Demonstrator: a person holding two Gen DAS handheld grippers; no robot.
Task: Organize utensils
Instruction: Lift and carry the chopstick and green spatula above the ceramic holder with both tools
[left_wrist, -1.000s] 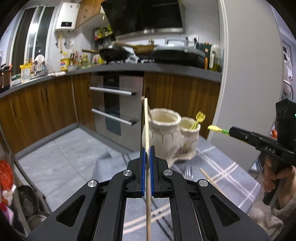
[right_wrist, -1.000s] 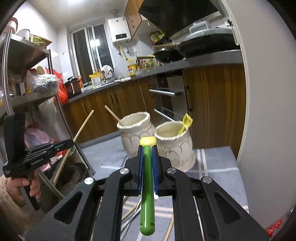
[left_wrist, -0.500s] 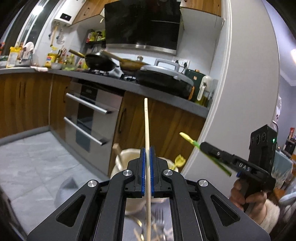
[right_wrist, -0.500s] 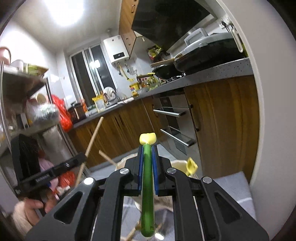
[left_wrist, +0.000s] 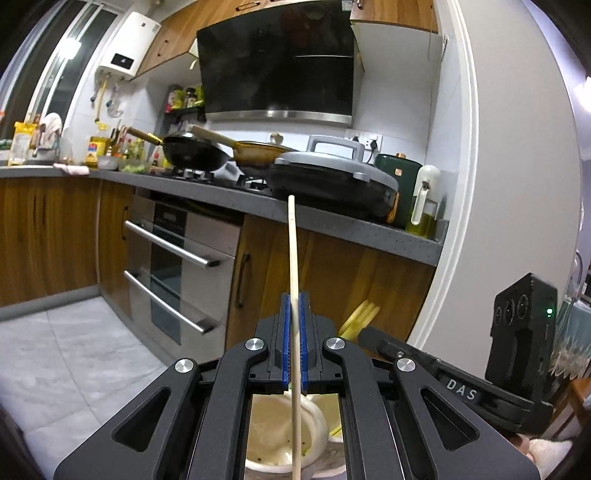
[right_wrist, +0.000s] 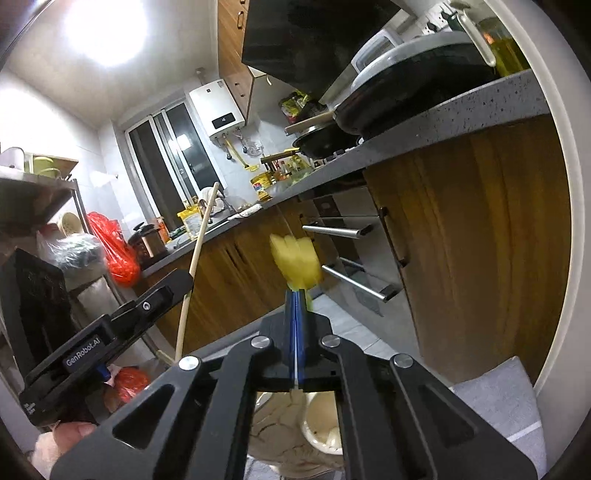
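Observation:
My left gripper (left_wrist: 293, 299) is shut on a long wooden chopstick (left_wrist: 292, 258) that stands upright, its lower end over the mouth of a cream ceramic jar (left_wrist: 273, 443). My right gripper (right_wrist: 296, 295) is closing its jaws, and its pad tips pinch a plastic utensil with a blurred yellow head (right_wrist: 295, 264) just above them. Both cream jars (right_wrist: 280, 417) lie below this gripper, partly hidden by its body. In the left wrist view the right gripper (left_wrist: 365, 332) comes in from the right with the yellow head (left_wrist: 360, 317) at its tip. The left gripper (right_wrist: 181, 280) and its chopstick (right_wrist: 199, 243) also show in the right wrist view.
A grey counter (left_wrist: 332, 225) with pans and a lidded griddle (left_wrist: 332, 177) runs behind, over an oven (left_wrist: 173, 266) and wooden cabinets. A white pillar (left_wrist: 509, 184) stands on the right. A shelf rack with red bags (right_wrist: 118, 254) is at the left. Grey checked cloth (right_wrist: 498, 398) covers the table.
Both grippers have risen and moved in over the jars, which have sunk to the bottom of each view. The green handle no longer shows between the right pads; the yellow head looks bigger and blurred.

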